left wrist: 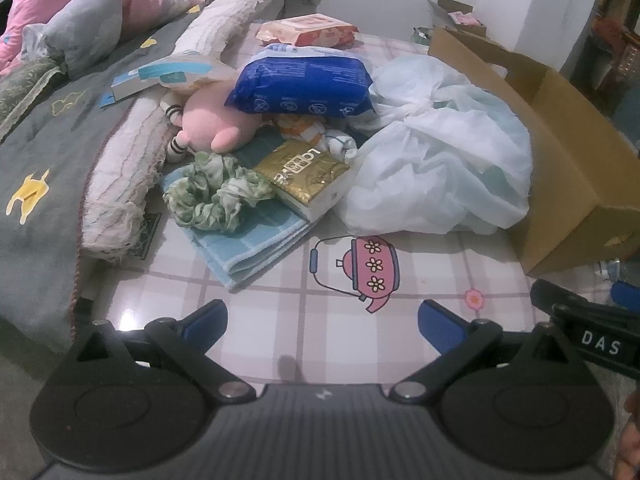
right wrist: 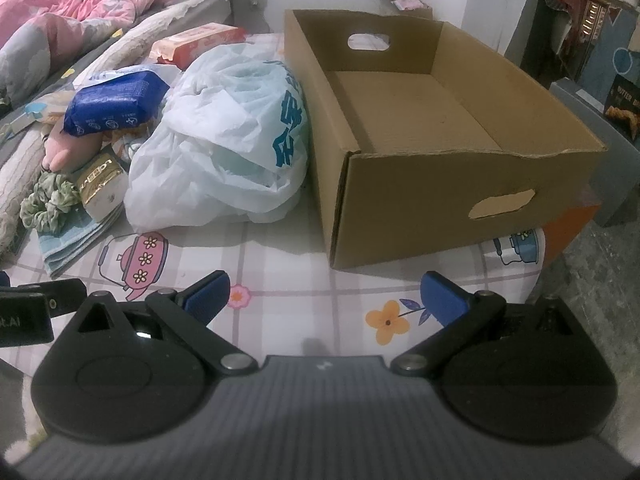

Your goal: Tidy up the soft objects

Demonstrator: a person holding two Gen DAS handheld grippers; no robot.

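Meanwhile, both the left gripper (left wrist: 322,322) and right gripper (right wrist: 325,296) are held low over the table (right wrist: 280,264), jaws spread wide and empty. Soft things are heaped beside the cardboard box (right wrist: 440,128): a tied plastic bag (right wrist: 224,136), a pink plush toy (left wrist: 212,124) and a green scrunchie (left wrist: 212,192) on a folded blue towel (left wrist: 248,244).

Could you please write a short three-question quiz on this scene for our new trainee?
1. True or false: the cardboard box is empty.
2. What lies directly on the folded blue towel? A) green scrunchie and gold tissue pack B) white plastic bag C) pink plush toy
3. Fill in: the jaws of the left gripper and right gripper are both ____.

Key: 1 true; 2 A; 3 open.
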